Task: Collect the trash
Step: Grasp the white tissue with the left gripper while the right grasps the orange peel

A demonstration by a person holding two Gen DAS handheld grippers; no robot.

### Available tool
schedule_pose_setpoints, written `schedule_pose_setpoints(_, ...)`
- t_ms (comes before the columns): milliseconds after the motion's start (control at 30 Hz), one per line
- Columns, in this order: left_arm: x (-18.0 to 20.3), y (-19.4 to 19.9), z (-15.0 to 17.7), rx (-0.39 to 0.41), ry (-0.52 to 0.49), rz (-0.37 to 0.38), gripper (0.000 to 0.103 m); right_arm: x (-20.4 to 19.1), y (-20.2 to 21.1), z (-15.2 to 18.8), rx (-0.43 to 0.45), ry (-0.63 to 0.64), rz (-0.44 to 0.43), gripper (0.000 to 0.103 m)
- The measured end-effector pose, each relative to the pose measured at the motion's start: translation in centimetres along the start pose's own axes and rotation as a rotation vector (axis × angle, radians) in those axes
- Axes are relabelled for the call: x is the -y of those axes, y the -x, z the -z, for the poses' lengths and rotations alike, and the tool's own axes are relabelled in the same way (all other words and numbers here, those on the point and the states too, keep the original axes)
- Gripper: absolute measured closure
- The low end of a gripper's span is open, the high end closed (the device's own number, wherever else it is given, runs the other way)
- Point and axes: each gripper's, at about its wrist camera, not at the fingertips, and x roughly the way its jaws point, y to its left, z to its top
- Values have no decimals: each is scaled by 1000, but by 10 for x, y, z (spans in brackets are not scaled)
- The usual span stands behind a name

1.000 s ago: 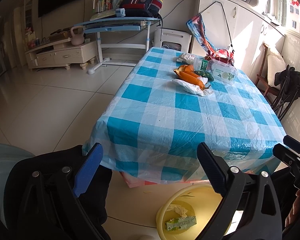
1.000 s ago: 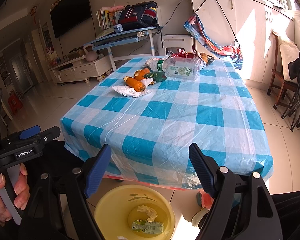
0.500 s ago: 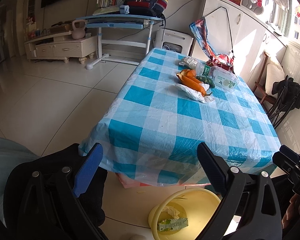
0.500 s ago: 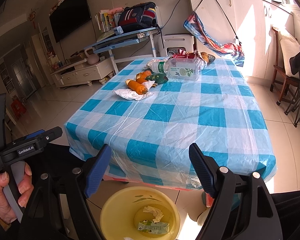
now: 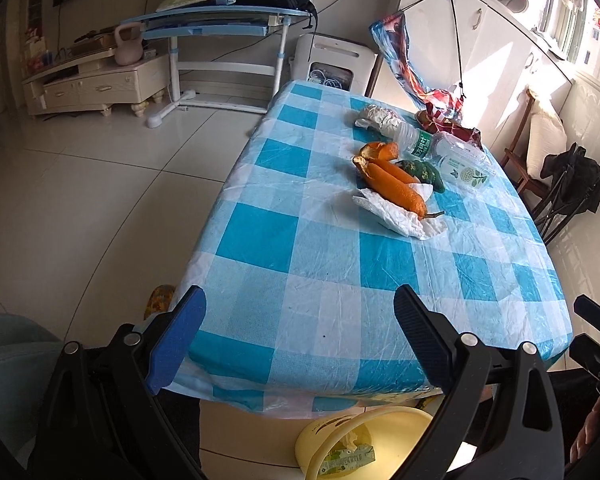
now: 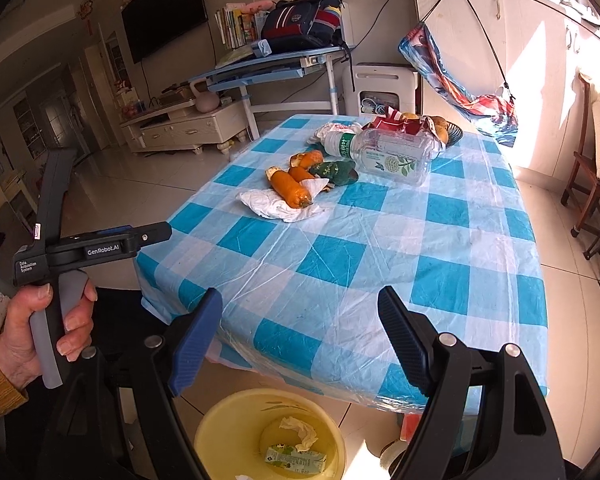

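On the floor below the desk's near edge stands a yellow bin [image 6: 268,436] holding a crumpled tissue [image 6: 298,432] and a small carton [image 6: 294,458]. Above it, the left tool [image 5: 296,344] and right tool [image 6: 300,334] both hang wide open, empty. Farther along the checked desk [image 6: 380,248] lie a white tissue [image 6: 276,205], orange peels [image 6: 288,188], a green wrapper [image 6: 336,170] and a clear plastic bottle [image 6: 388,156].

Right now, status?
Both grippers open, empty: left, right. Peels and tissue on table; bin below. Path clear.
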Motion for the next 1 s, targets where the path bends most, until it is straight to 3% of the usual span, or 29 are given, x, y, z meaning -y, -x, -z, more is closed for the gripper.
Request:
schedule_pose_setpoints(200,30,-36,-25,-25,-75,29,12,20,-24,-22,3,-32,-9,26)
schedule_pose_setpoints(433,51,-81,-49,-63,-40,83,12,31,-27,-23,24,-77,-14,26)
schedule_pose_setpoints(533,56,-99,-55,-99,-18,110,30,34,-25,-25,30,-86,-15,26)
schedule_pose_setpoints(600,58,-104,-57,-93,-15,108,58,36,-27,-27,26,-92,-16,26)
schedule_pose_setpoints(633,58,-107,-58,-107,-13,124,66,36,-28,-28,25,-90,-16,26)
schedule_pose_setpoints(667,56,-110,-59,-118,-3,142,85,35,-30,-30,23,-86,-18,26)
schedule_pose_setpoints(700,52,-112,-59,-144,19,180,93,34,-32,-32,21,-79,-20,26)
schedule_pose_setpoints(1000,18,-88,-50,-208,18,234,99,2,-63,-64,8,22,-83,27)
